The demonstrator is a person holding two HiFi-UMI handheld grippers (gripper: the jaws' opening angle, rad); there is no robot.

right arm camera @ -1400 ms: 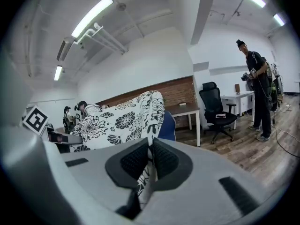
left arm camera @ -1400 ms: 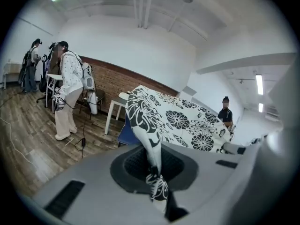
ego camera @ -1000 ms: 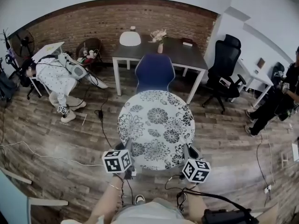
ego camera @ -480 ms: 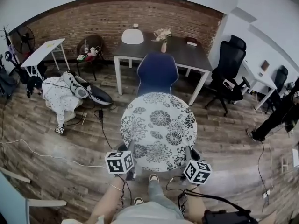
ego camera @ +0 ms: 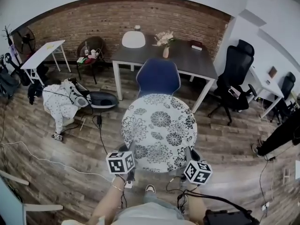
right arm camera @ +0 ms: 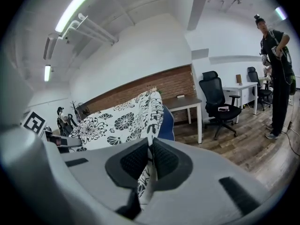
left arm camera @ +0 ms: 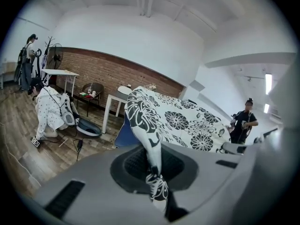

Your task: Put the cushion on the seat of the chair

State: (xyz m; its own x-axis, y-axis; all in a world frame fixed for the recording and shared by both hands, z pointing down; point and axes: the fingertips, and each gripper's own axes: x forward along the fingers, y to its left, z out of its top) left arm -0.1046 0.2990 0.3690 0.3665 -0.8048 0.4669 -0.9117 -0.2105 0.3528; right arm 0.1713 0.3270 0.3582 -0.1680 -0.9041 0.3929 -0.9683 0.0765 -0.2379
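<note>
Head view offers little to read. The only print is the black-and-white square markers on the cubes of the left gripper (ego camera: 130,150) and the right gripper (ego camera: 187,152), plus a small tag (ego camera: 57,136) of the same kind on the wooden floor (ego camera: 70,172) at the left.

The cushion (ego camera: 159,130) is round and flat, white, and covered with black flower prints of several sizes. It fills the centre of the frame, held off the floor by its near edge. The blue back of the chair (ego camera: 158,76) shows just above it in the frame, and whether the two touch cannot be told.

Left gripper view shows the jaws pressed together on a fold of the cushion's rim, with the fabric bunched between the dark ribbed pads. Right gripper view shows the same pinch on the printed edge, and the cushion stretches away toward the left of that frame.

Compared with a second earlier, the chair's back and the grey table (ego camera: 187,62) behind it look larger and sit lower in the frame. The cushion keeps its place between the grippers. The person in spotted white (ego camera: 58,104) at the left now appears lower in the frame, bent over beside a dark thing on the floor. The person in black (ego camera: 281,137) at the right edge has slid mostly out of view, with only legs showing. A shoe (ego camera: 150,189) at bottom centre sits a little further up.
</note>
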